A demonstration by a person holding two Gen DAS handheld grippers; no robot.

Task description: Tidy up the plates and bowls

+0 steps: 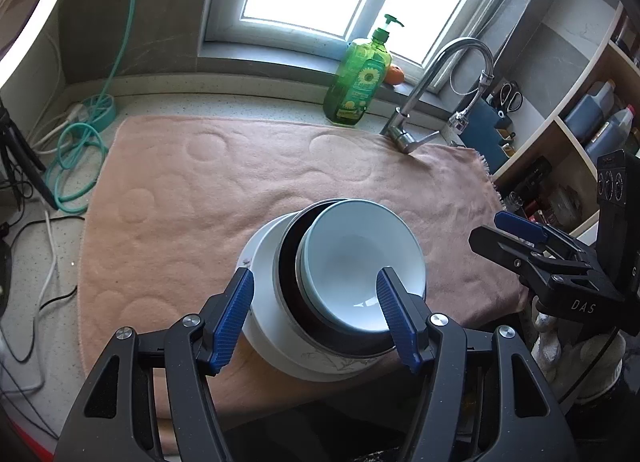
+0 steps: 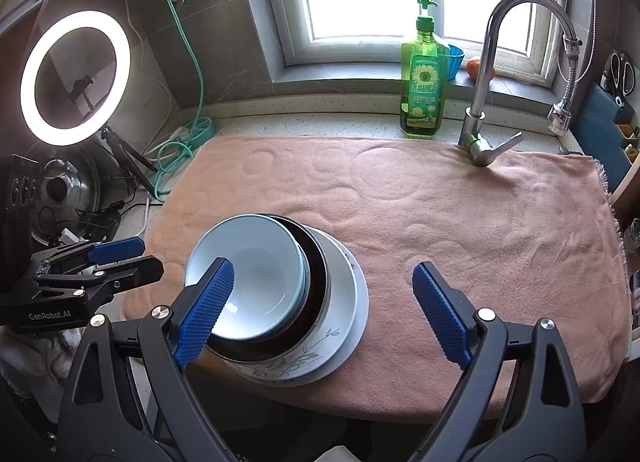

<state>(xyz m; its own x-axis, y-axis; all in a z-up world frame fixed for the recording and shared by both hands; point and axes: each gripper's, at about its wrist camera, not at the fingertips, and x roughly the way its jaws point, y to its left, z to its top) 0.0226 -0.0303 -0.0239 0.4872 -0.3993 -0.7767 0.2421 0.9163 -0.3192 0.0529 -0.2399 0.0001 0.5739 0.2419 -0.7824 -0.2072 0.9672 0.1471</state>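
While hovering above a pink towel (image 2: 460,222) spread on the counter, both grippers empty, fingers apart. Left gripper (image 1: 316,312) with its blue pads on either side of the stack in its own view, but above it, not pressing on anything. Right gripper (image 2: 322,312) spread wider, one pad in front of the light blue bowl (image 2: 248,274), the other over bare towel; nothing held between.

Stacked near the front edge of the towel, from top to bottom: light blue bowl, then a dark bowl (image 2: 316,282) with a metal-looking outer wall, then a white bowl or deep plate (image 2: 344,294), then a white plate (image 2: 308,358) with a grey leaf drawing (how many pieces lie under, cannot tell). Leaning a little to one side, not centred one on another.

Behind the towel, by the window: green soap bottle (image 2: 424,82) with a pump, chrome tap (image 2: 484,74), an orange fruit (image 2: 474,67) on the sill. Far left in the right wrist view: lit ring light (image 2: 76,78) on a small tripod, turquoise cable (image 2: 180,150) coiled on the counter. Wooden shelf (image 1: 576,114) with bottles at the right in the left wrist view.
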